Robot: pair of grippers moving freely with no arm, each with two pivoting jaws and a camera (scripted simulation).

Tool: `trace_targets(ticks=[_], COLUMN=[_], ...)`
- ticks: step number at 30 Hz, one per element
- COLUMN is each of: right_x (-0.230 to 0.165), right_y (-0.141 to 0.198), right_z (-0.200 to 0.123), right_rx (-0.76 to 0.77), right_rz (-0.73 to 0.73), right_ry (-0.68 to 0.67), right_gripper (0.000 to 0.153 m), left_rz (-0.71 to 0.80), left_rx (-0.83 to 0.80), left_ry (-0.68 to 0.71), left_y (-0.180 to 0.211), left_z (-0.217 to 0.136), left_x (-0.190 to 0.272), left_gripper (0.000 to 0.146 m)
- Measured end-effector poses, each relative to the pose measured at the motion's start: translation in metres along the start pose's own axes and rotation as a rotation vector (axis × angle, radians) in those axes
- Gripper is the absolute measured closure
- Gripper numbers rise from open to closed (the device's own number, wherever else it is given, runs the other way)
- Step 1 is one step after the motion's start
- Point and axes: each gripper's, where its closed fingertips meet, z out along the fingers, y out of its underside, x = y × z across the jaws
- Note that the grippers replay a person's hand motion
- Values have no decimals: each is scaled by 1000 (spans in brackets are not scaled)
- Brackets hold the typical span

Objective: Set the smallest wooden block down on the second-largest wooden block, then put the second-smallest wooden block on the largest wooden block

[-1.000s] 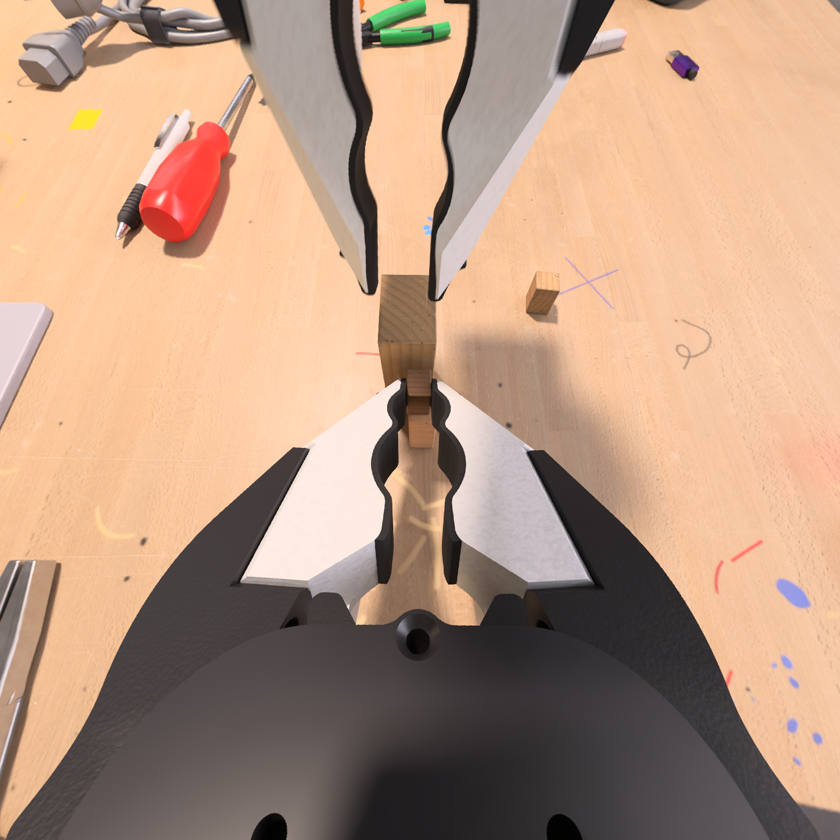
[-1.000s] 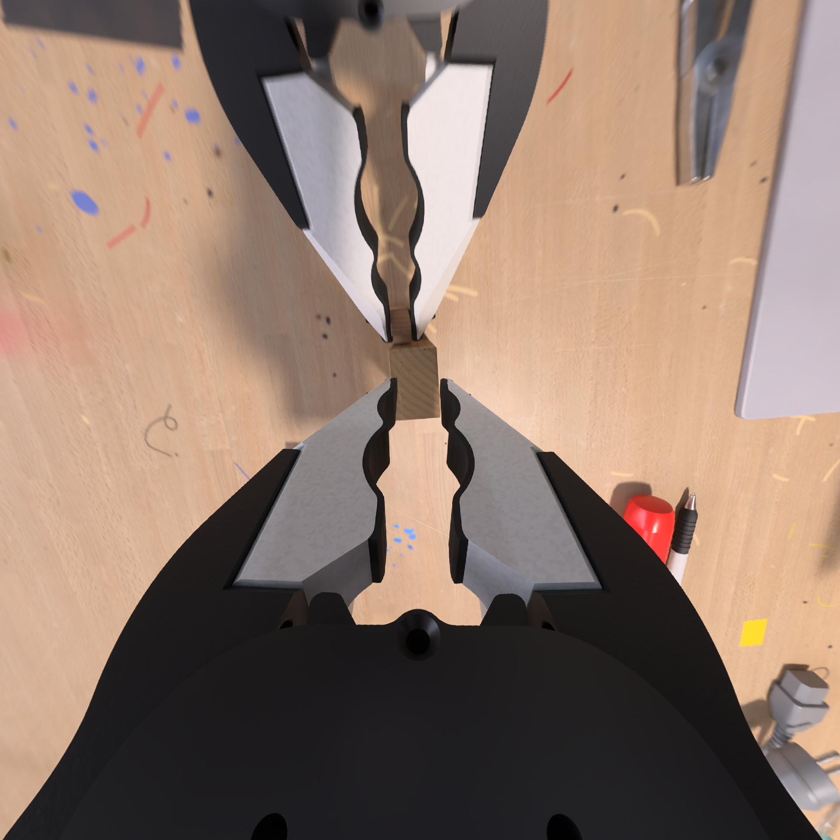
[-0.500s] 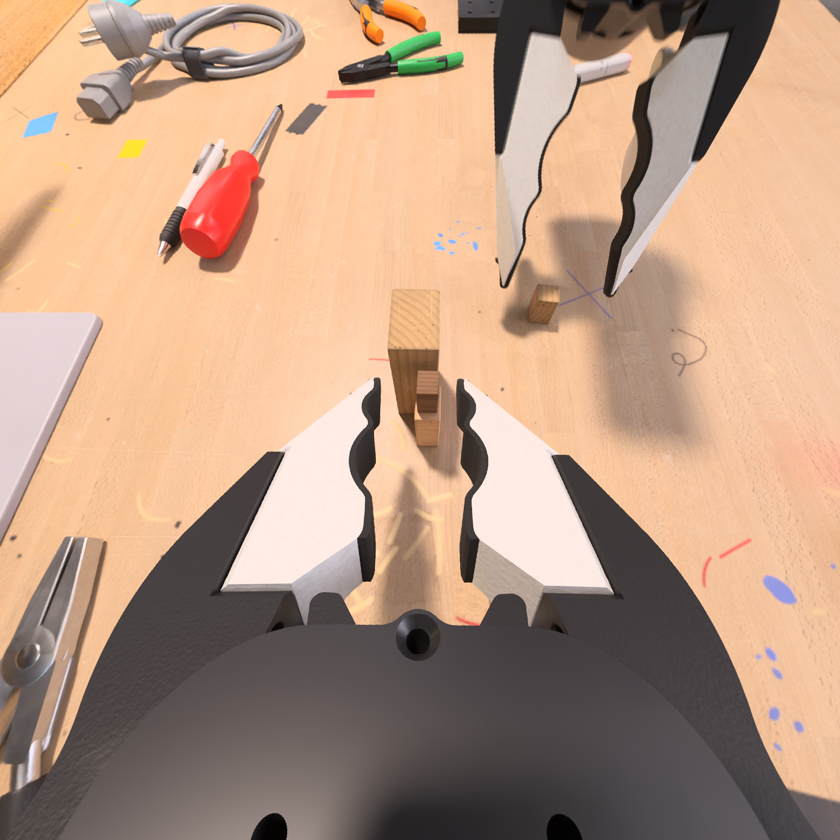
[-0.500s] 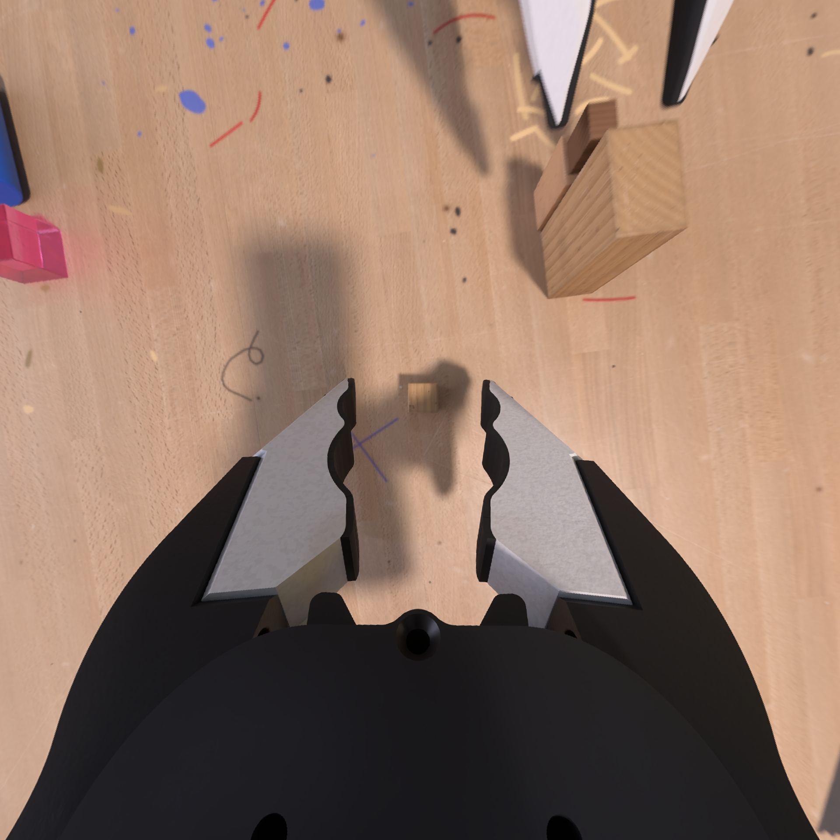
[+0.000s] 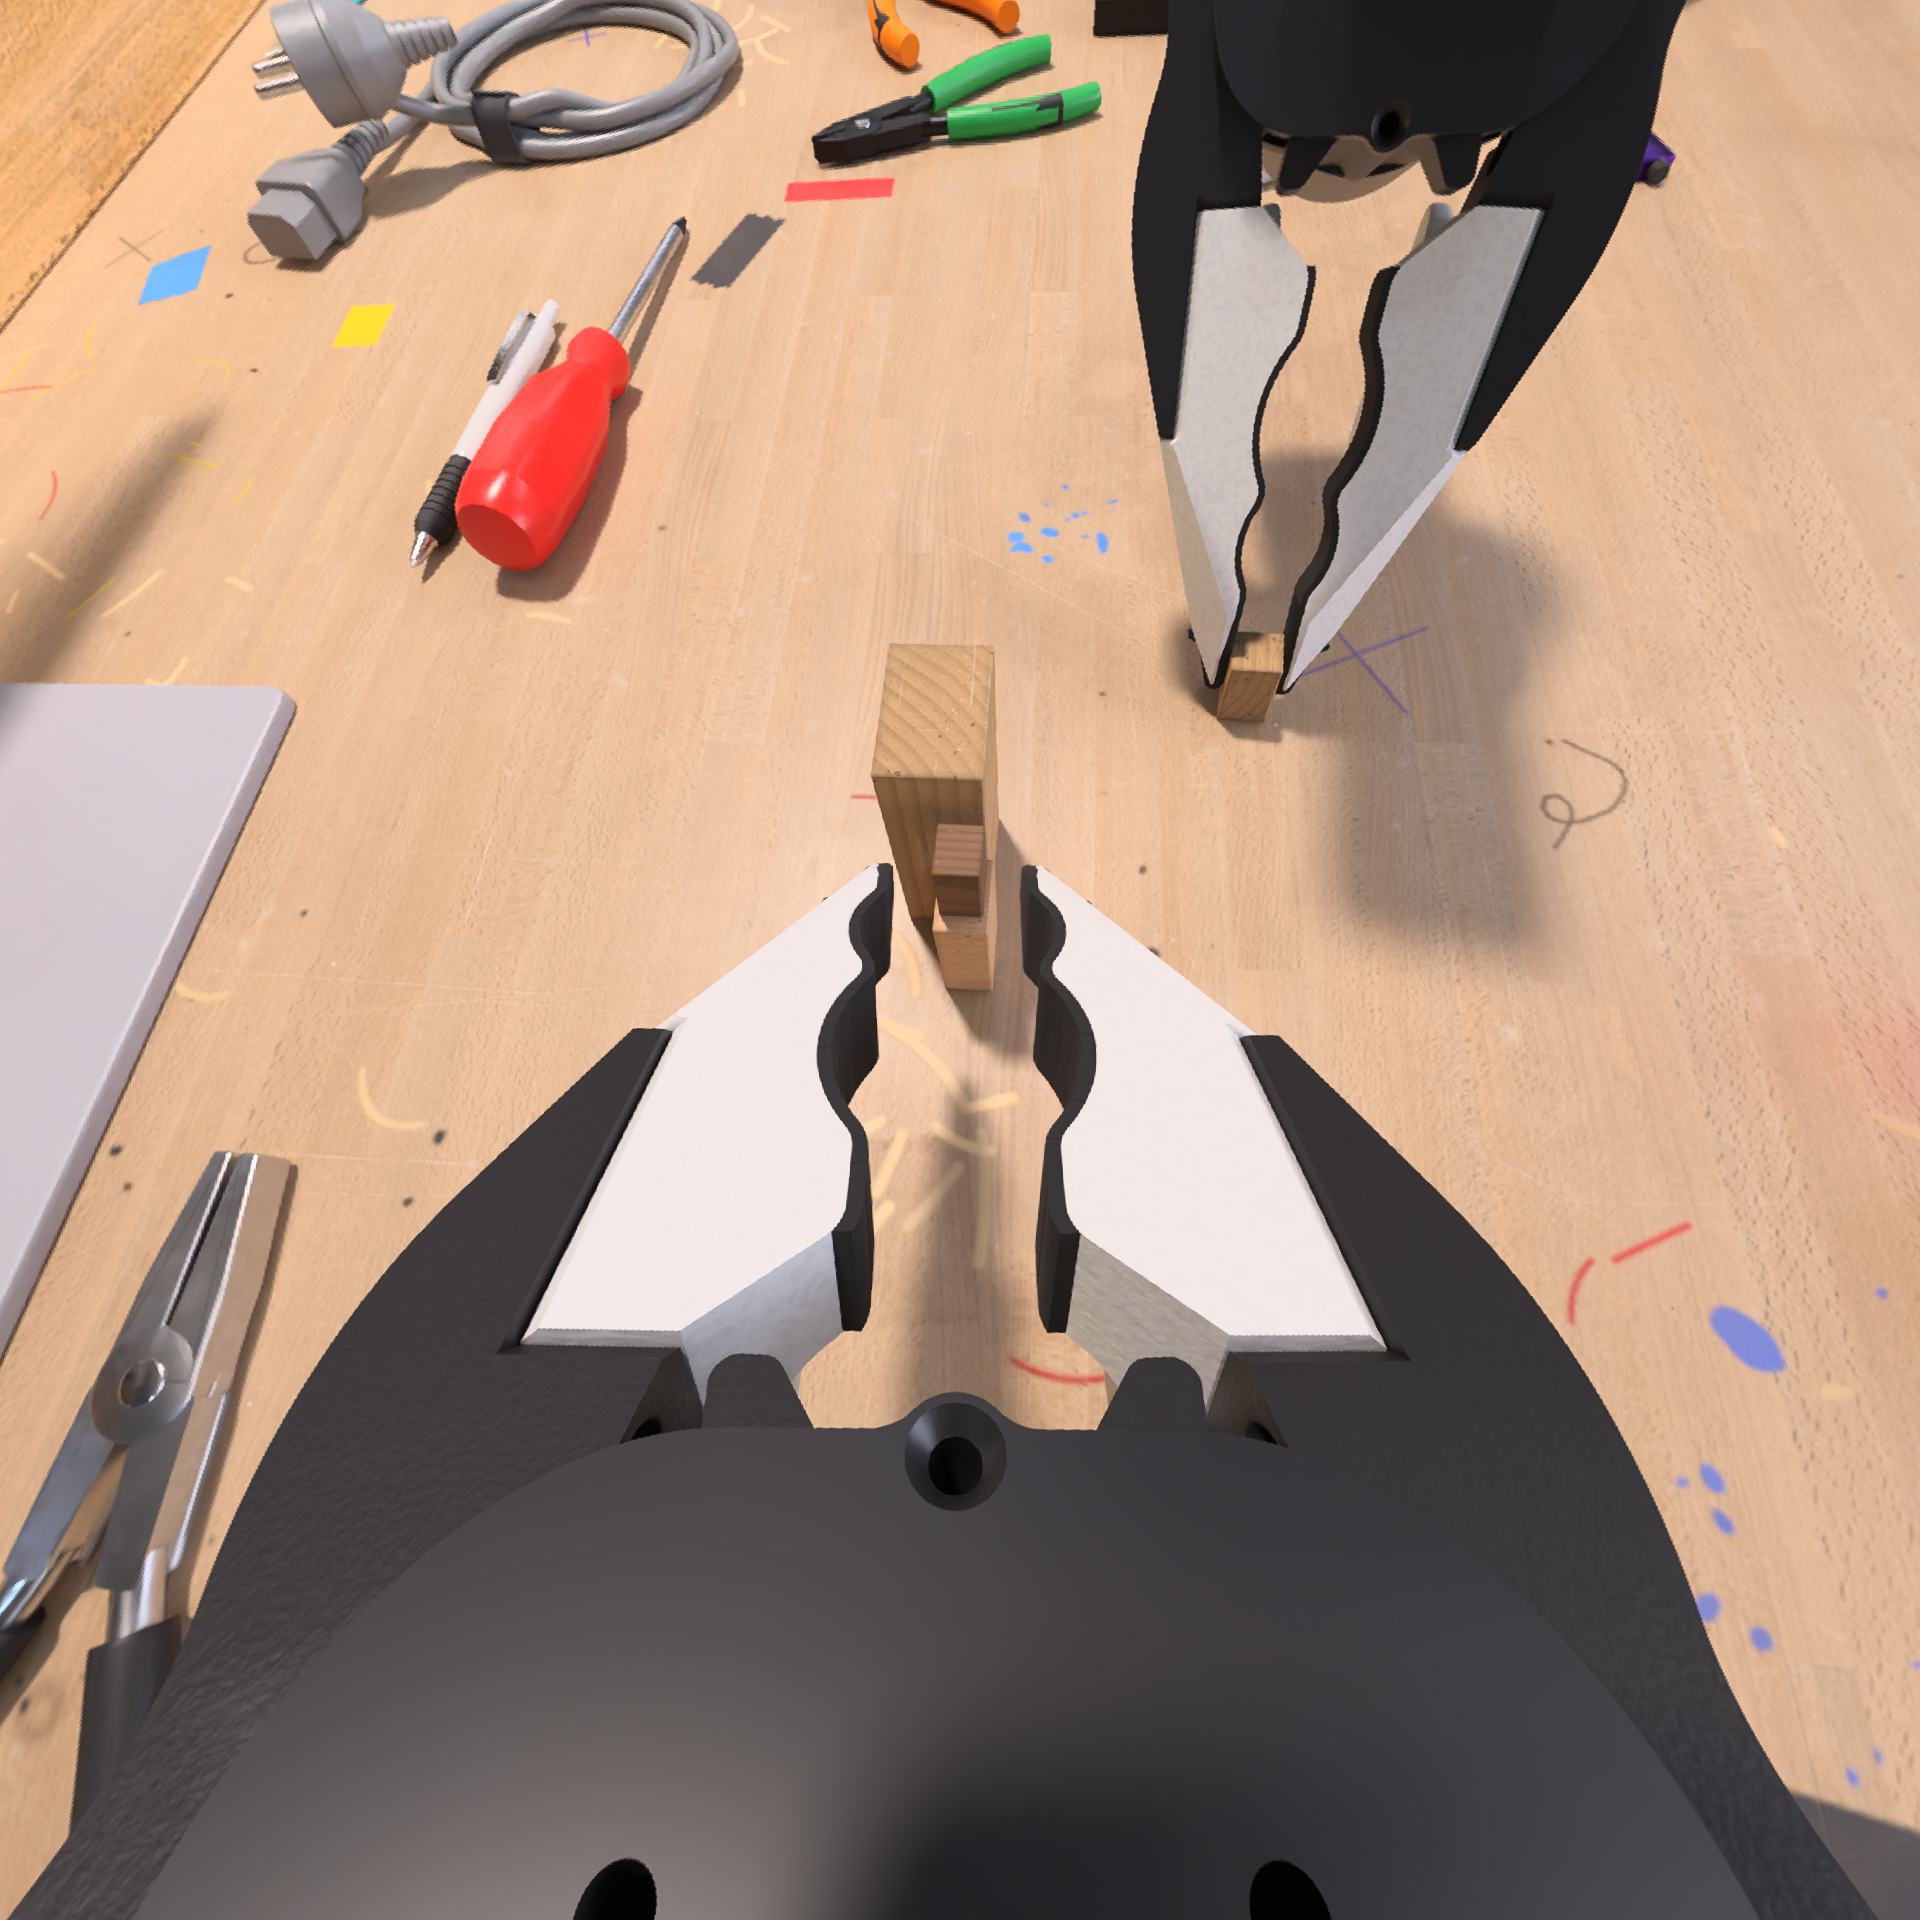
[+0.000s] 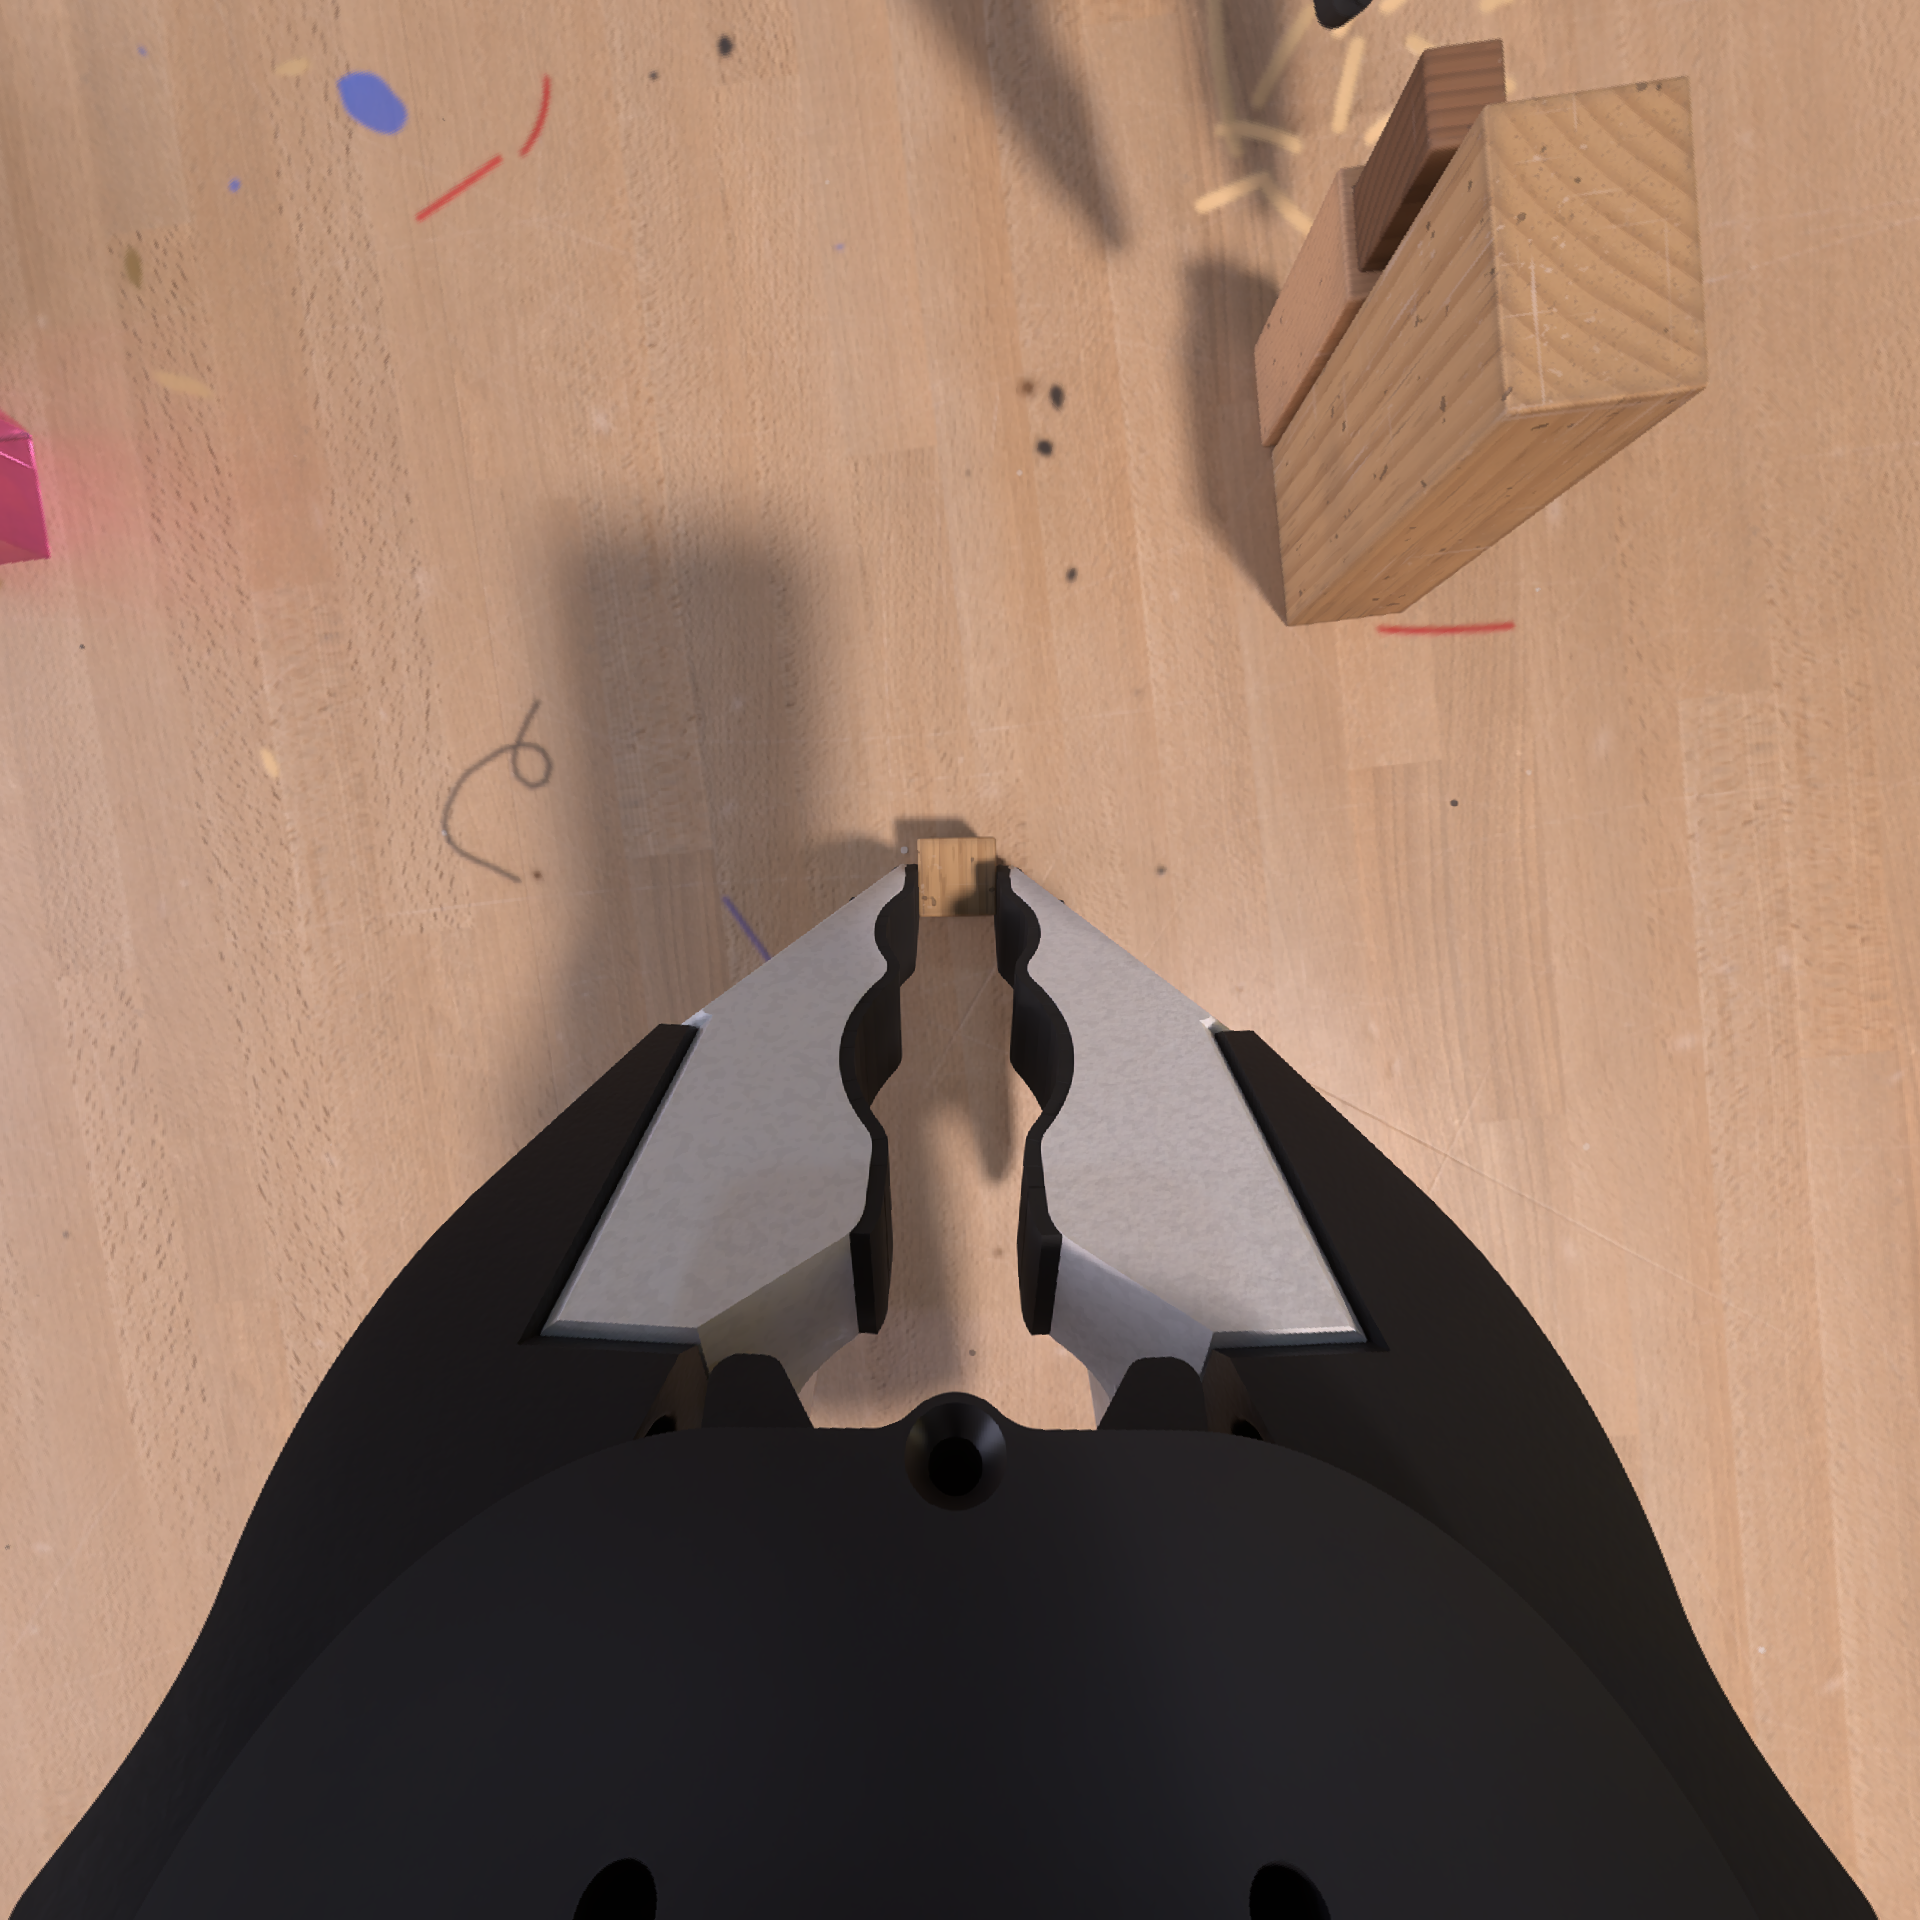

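Note:
The largest wooden block (image 5: 935, 748) stands mid-table, also in the right wrist view (image 6: 1486, 343). Against it lies a lighter low block (image 5: 966, 951) with a small darker block (image 5: 956, 868) resting on top; both show in the right wrist view, the lighter one (image 6: 1309, 301) and the darker one (image 6: 1423, 145). My left gripper (image 5: 956, 883) is open and empty, its tips on either side of that pair. My right gripper (image 6: 956, 883) is shut on a small light block (image 6: 956, 878) that still sits on the table; both show in the left wrist view, the gripper (image 5: 1247, 665) and the block (image 5: 1247, 681).
A red screwdriver (image 5: 551, 457) and pen (image 5: 478, 436) lie at the left, a grey cable (image 5: 499, 94) and green pliers (image 5: 966, 109) at the back. A grey slab (image 5: 114, 894) and metal pliers (image 5: 145, 1403) are near left. A pink object (image 6: 16, 499) is at the right view's edge.
My left gripper let go of the darker block on the lighter one and drew back open. My right gripper moved from the largest block to the loose small block, dropped and closed on it.

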Motion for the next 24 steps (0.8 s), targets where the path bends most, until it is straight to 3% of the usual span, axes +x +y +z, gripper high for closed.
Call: trace_targets(ticks=[5, 11, 16, 24], right_x=[8, 46, 66, 71], right_y=[-14, -77, -102, -103], right_z=[-16, -58, -47, -30], right_rx=[57, 139, 61, -17], right_rz=[2, -59, -128, -137], right_ry=[32, 134, 99, 22], right_gripper=[139, 139, 139, 139], left_rz=[-14, -22, -17, -25], left_rx=[7, 11, 20, 30], left_ry=[-19, -24, -33, -22], left_y=[3, 5, 5, 8], left_z=[-5, -4, -7, -7], left_x=[2, 3, 2, 1], left_gripper=[132, 133, 132, 132])
